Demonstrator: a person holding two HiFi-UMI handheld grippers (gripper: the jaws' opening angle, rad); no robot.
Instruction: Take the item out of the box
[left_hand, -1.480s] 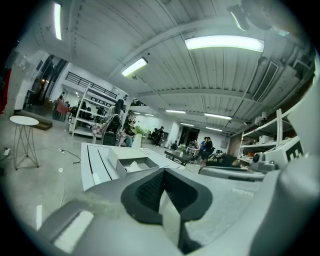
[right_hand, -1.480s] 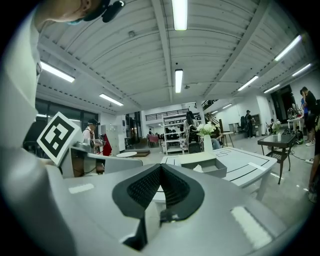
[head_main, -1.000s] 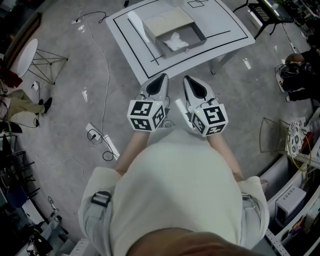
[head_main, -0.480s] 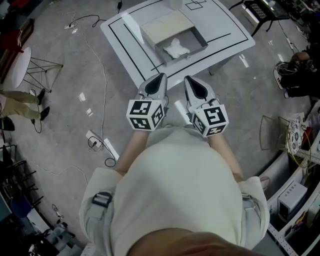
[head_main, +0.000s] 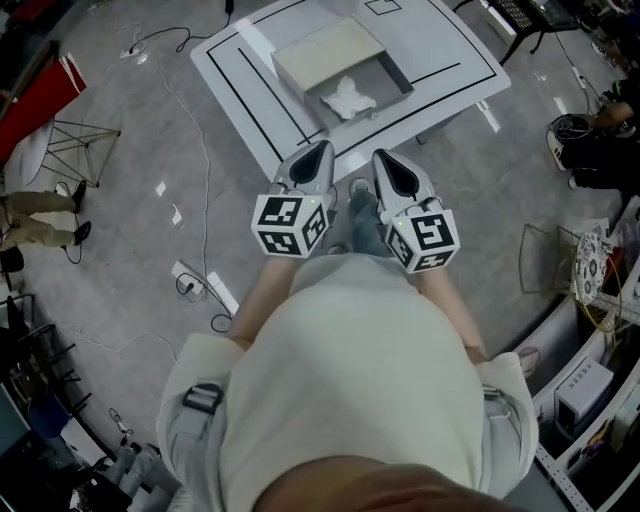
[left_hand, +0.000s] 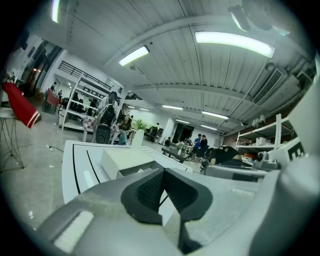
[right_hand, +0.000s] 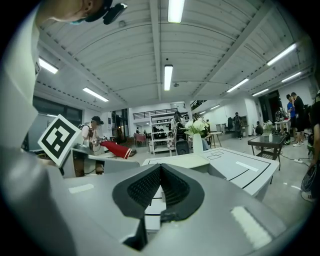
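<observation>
The left gripper (head_main: 322, 152) and the right gripper (head_main: 384, 160) are held side by side in front of the person's body, both pointing forward toward a white surface (head_main: 440, 50) marked with black lines. Each gripper view shows its own jaws pressed together with nothing between them, so both grippers are closed and empty. The box (head_main: 330, 50) sits on the surface ahead of both gripper tips, well apart from them and touched by neither. Its far part is covered by a pale lid, and the part nearer the grippers is open. The item (head_main: 347, 98), white and crumpled, lies inside that open part, straight ahead of the gap between the two grippers. Below the grippers is the grey floor (head_main: 200, 170), with cables trailing off to the left gripper's side.
</observation>
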